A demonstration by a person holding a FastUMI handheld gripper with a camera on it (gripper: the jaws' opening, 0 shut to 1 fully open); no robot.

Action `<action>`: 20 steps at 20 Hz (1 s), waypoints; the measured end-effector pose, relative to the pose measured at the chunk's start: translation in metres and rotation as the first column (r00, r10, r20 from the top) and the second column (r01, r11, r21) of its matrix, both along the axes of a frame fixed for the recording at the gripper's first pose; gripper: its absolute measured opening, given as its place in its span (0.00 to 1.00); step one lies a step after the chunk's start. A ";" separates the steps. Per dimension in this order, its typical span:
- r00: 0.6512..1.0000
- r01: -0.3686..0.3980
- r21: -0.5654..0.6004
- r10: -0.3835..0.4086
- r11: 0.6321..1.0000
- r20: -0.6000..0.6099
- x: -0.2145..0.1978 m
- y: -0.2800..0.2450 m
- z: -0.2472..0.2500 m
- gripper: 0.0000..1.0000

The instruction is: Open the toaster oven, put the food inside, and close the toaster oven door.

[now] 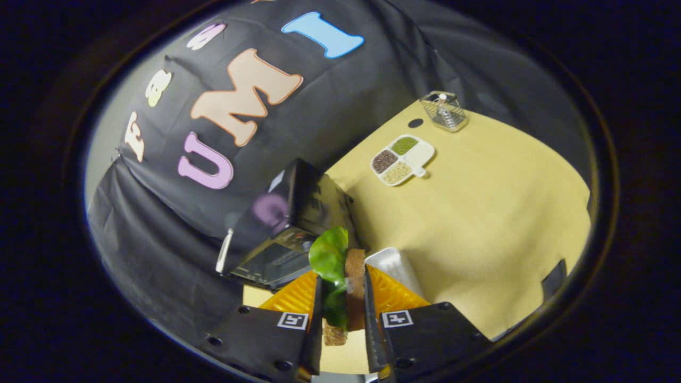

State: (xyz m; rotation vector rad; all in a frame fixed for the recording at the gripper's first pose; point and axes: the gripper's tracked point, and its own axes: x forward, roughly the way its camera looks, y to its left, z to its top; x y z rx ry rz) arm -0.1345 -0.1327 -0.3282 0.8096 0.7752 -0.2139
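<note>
One broad yellow desk (479,213) carries everything; the black toaster oven (290,229) stands just ahead of the fingers, its door apparently already dropped open to receive food. A pale tray (396,266) lies beside it, a four-part dish of grains (403,159) well beyond. The gripper (343,308) is clamped on the food (340,276), seemingly a leafy sandwich, held upright for loading. No legible brand shows.

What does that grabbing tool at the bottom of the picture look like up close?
The gripper has two flat fingers standing side by side like narrow blades. Each is mounted on a black angular block with round screw heads, and each block carries a small square black-and-white marker. Ribbed panels sit just ahead of the blocks.
</note>
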 end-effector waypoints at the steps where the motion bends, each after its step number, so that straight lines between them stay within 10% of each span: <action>1: 1.000 0.003 0.040 -0.004 0.999 0.007 0.004 0.015 0.002 0.36; 20: 0.967 0.213 0.391 -0.251 0.895 0.047 0.114 0.181 -0.080 0.36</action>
